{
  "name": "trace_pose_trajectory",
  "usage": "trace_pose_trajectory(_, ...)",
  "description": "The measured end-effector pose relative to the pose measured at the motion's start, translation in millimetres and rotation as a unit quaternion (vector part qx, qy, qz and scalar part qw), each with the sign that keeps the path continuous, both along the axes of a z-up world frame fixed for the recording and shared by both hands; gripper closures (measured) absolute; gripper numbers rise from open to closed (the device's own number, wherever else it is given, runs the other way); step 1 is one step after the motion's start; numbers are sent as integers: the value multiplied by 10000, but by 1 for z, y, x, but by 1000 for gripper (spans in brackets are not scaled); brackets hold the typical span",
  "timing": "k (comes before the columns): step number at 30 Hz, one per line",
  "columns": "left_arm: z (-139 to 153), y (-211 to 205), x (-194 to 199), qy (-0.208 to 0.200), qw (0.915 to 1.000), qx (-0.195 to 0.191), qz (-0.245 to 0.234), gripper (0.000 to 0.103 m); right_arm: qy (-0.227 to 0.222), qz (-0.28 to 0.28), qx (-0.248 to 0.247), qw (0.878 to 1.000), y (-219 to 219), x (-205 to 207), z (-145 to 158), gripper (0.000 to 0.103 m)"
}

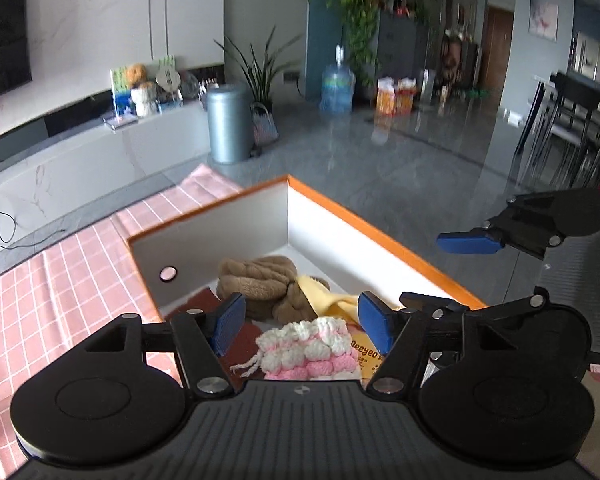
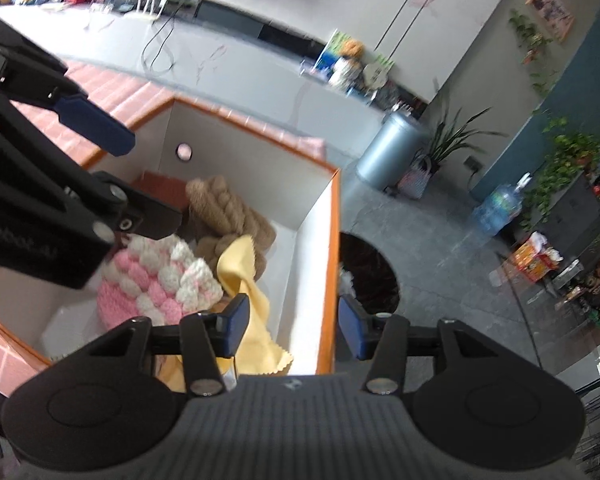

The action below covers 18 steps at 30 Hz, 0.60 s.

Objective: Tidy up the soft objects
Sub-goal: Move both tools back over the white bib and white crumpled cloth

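Both grippers — left gripper (image 1: 302, 322), right gripper (image 2: 292, 326) — jaws apart, empty, above the orange-rimmed box (image 1: 380, 216).

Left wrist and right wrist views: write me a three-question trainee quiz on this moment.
1. True or false: the yellow cloth lies outside the orange-rimmed box.
2. Which item lies nearest the left gripper: A brown knitted piece, B pink-and-white knitted piece, C yellow cloth?
3. Fill in: the right gripper holds ____.

Key: 1 false; 2 B; 3 nothing, its jaws are apart and empty.
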<state>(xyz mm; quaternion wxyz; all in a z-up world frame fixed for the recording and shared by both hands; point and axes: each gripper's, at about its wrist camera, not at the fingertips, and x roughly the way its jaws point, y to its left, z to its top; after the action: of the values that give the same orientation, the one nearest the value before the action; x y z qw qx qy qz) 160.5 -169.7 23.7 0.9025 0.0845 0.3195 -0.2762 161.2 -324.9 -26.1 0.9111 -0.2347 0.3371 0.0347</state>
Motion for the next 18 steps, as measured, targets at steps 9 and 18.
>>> trace_pose_trajectory(9, 15, 45, -38, -524, 9972, -374, 381, 27, -635, 119, 858, 9942, 29, -46, 21, 46)
trace_pose_trajectory(18, 9, 93, -60, -507, 9930, -483, 953, 28, -862, 468, 1332, 9862, 82, -63, 22, 41)
